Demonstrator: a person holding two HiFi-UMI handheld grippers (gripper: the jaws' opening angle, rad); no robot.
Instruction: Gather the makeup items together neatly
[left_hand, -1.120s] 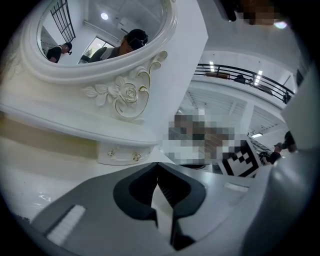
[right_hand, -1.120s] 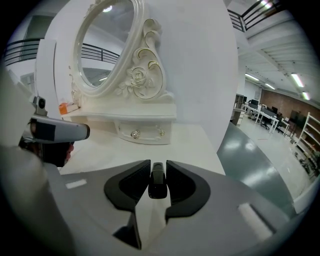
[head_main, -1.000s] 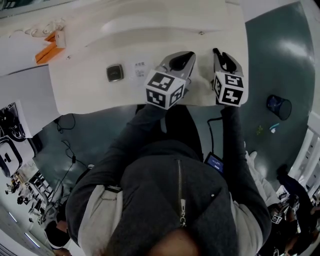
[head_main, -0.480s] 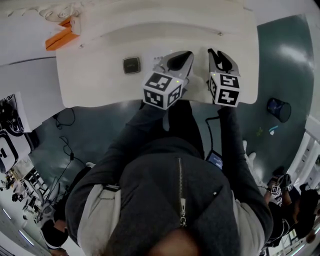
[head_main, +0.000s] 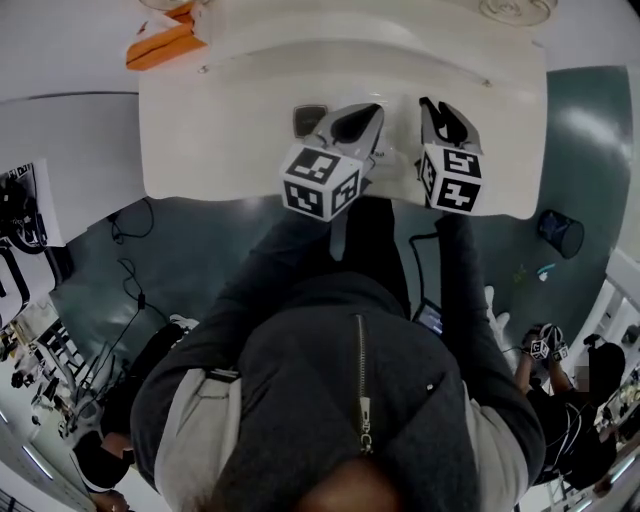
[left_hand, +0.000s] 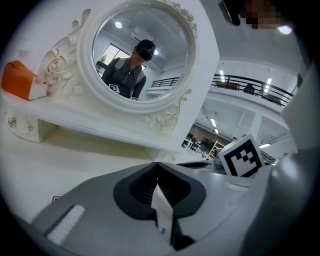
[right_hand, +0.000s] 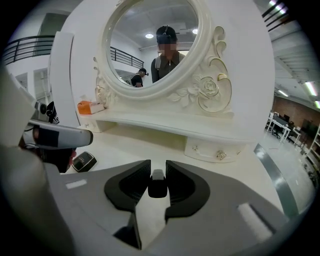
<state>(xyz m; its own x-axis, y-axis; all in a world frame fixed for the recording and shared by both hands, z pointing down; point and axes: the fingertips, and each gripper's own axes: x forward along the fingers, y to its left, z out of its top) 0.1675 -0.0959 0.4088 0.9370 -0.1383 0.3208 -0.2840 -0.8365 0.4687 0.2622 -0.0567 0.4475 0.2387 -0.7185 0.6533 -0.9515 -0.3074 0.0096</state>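
Observation:
My right gripper (right_hand: 158, 176) (head_main: 434, 106) is shut on a small dark tube with a pale cap (right_hand: 158, 184), held above the white vanity table (head_main: 220, 160). To its left, my left gripper (left_hand: 157, 165) (head_main: 373, 112) is shut, with nothing between its pads. A dark square compact (head_main: 308, 120) (right_hand: 84, 161) lies on the table just left of the left gripper, which partly covers it in the head view. In the right gripper view the left gripper (right_hand: 55, 137) shows at the left edge.
A round ornate white mirror (left_hand: 140, 50) (right_hand: 155, 45) stands on a raised shelf at the back of the table. An orange box (head_main: 160, 45) (left_hand: 17, 80) sits at the shelf's left end. A small drawer (right_hand: 215, 149) sits under the shelf. The table's front edge (head_main: 240, 195) lies right behind both grippers.
Both grippers have travelled left along the table, side by side. The compact, once well to the left of the left gripper, now lies right beside it.

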